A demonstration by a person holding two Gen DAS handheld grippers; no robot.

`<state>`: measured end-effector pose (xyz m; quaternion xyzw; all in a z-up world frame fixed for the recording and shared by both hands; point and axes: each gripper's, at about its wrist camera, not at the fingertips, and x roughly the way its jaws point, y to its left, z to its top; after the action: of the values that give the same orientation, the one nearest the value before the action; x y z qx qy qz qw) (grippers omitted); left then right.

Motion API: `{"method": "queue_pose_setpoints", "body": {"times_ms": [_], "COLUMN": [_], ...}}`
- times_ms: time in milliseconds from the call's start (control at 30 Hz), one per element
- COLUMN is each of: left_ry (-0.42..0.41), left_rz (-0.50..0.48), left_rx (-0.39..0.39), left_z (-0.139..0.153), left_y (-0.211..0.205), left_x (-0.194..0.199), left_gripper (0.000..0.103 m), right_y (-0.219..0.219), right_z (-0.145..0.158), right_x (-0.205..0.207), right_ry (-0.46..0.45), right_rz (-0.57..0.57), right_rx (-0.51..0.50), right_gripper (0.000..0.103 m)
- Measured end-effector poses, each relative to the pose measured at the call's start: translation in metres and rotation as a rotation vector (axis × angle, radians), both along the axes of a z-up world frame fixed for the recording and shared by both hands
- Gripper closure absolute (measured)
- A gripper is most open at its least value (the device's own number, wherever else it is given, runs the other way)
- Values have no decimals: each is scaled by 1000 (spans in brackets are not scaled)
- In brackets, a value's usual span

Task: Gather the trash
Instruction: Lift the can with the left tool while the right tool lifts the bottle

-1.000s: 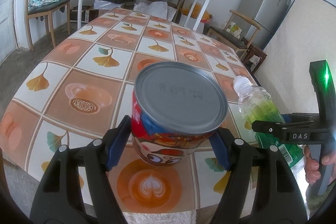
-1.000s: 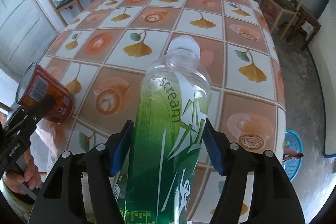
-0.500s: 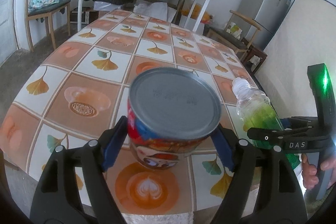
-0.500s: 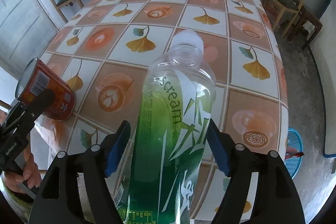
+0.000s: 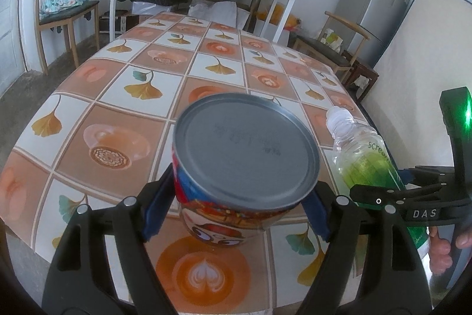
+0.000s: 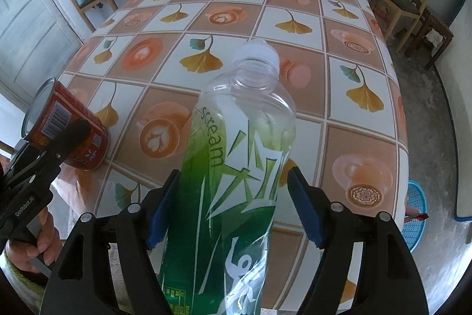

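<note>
Left gripper (image 5: 236,211) clamped on the can (image 5: 246,155), right gripper (image 6: 233,208) clamped on the bottle (image 6: 236,155), both held over the near edge of the table (image 6: 295,5); bottle's long axis runs forward along the fingers, cap away from the jaws; blue basket (image 6: 414,214) on the floor right of the table, right hand nearer, probably the drop spot

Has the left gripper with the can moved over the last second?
Yes. The left gripper, shut on the can, has pulled back toward the near edge of the table, whose far end now shows.
</note>
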<state>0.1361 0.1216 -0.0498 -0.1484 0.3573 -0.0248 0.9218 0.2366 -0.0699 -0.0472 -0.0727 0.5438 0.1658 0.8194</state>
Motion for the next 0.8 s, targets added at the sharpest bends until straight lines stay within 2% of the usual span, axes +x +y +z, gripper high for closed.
{"method": "queue_pose_setpoints", "body": {"times_ms": [200,600,800], "left_ry": [-4,-8,-25], "left_rz": [1,-3,-16], "left_rx": [2,0,2], "left_z": [-1,0,10], "left_y": [1,0,-4], "left_x": [-1,-1,-5], "left_gripper": [35,36,36], "right_y": [2,-6,-19], "right_z": [-3,1,8], "right_x": [0,-2,-3], "right_ry": [4,0,15], "right_rz": [6,-16,-29], "right_rx": [-4,51,180], "right_gripper": [32,39,42]}}
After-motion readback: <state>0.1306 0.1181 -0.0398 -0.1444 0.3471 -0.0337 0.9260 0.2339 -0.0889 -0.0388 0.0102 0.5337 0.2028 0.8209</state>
